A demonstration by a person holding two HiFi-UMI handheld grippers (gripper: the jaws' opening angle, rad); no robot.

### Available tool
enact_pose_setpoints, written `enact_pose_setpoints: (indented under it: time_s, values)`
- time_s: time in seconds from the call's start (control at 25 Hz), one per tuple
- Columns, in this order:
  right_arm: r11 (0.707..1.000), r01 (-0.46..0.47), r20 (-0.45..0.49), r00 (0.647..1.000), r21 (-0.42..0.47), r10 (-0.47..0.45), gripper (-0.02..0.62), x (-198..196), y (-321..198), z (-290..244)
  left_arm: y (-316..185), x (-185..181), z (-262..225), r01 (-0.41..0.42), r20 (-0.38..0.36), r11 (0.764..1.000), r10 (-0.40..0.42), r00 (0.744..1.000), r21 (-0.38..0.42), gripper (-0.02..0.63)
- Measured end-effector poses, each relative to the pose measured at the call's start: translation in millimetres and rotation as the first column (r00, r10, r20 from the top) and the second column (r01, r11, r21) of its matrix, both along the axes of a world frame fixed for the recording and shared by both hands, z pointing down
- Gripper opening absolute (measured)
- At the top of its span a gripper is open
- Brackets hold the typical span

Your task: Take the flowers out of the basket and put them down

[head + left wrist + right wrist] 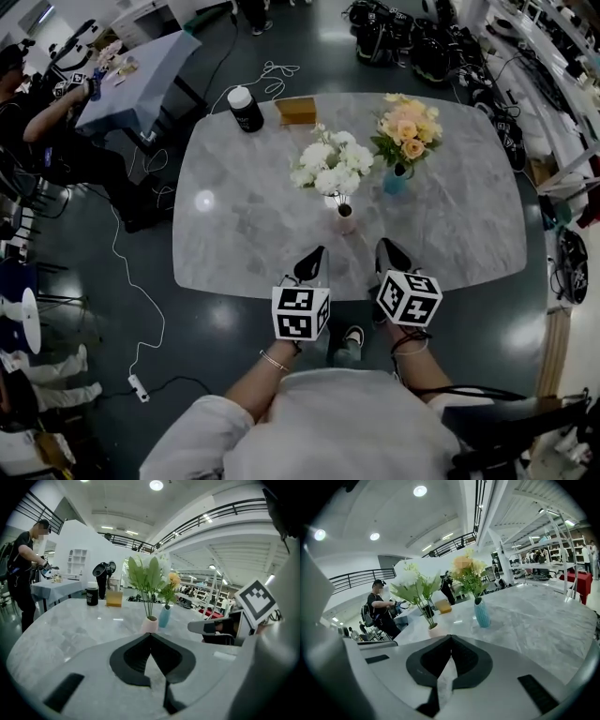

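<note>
1. The fingers point(136, 657) of the left gripper point(150, 636) are pressed together at their tips with nothing between them. The right gripper point(451, 638) is the same, closed and empty.
2. In the head view both grippers hang side by side at the lower middle of the frame, over the near edge of the desk point(244, 225). They aim up-frame and are well apart from any stem.
3. The white flowers point(331, 167) stand at the frame's centre in a pink vase point(345, 218), just above the grippers. The peach flowers point(406, 129) stand to the upper right in a blue vase point(396, 181). No basket shows in any view.
4. Each bunch stands upright, with its long axis vertical, blossoms on top and stems running down into the vase mouth.
5. The step in hand looks like the approach, with nothing yet grasped. To do it well, the fingers should open before they reach the stems. They should close on the bare stems below the leaves, not on the blossoms, and then pull straight up along the stem axis.
6. The pink vase is small and would probably tip, so the other gripper could steady it.
7. A black cup point(246, 109) and a yellow box point(298, 111) sit at the upper middle, clear of the work.
</note>
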State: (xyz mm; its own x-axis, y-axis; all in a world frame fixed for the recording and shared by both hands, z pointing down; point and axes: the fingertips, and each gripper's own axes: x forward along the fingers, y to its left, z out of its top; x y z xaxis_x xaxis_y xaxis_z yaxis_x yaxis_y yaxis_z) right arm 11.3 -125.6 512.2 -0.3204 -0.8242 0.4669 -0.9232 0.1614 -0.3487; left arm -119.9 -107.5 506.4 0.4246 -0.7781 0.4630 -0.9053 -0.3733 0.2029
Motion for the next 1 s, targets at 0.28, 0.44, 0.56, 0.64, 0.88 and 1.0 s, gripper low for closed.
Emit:
enact_pose_setpoints:
  time_s: [0.28,0.44,0.56,0.64,0.88,1.0]
  values:
    - [1.0,0.008,0.014,1.0,-0.021,-0.008,0.006,-9.4,-4.7,11.6,-5.1,-2.1,6.9,-0.001,-0.001,1.0,0.001,1.0,-0.013,0.009]
    - [1.0,0.014,0.02,1.0,-0.026,-0.013,0.006,-12.5,-8.3,14.0,-10.9,-2.7,11.6,-0.021,0.001,1.0,0.021,1.0,-0.014,0.009]
    - [0.999,0.008,0.017,1.0,-0.035,-0.007,0.006,-9.7,-9.2,19.4,-18.4,-1.2,18.4,-0.031,0.01,1.0,0.031,0.999,0.0,0.009]
    - [0.999,0.001,0.013,1.0,-0.047,0.0,0.006,-5.7,-7.9,24.7,-23.8,1.6,22.9,-0.033,0.005,0.999,0.033,0.999,0.005,0.009]
    - [0.997,-0.019,0.002,1.0,-0.075,0.02,0.005,7.2,-1.7,35.3,-41.7,19.4,30.6,-0.087,-0.025,0.996,0.088,0.996,0.015,0.045]
    - [0.996,-0.031,-0.004,1.0,-0.085,0.03,0.006,13.4,0.9,38.3,-51.0,28.5,33.6,-0.119,-0.013,0.993,0.119,0.993,0.027,0.096]
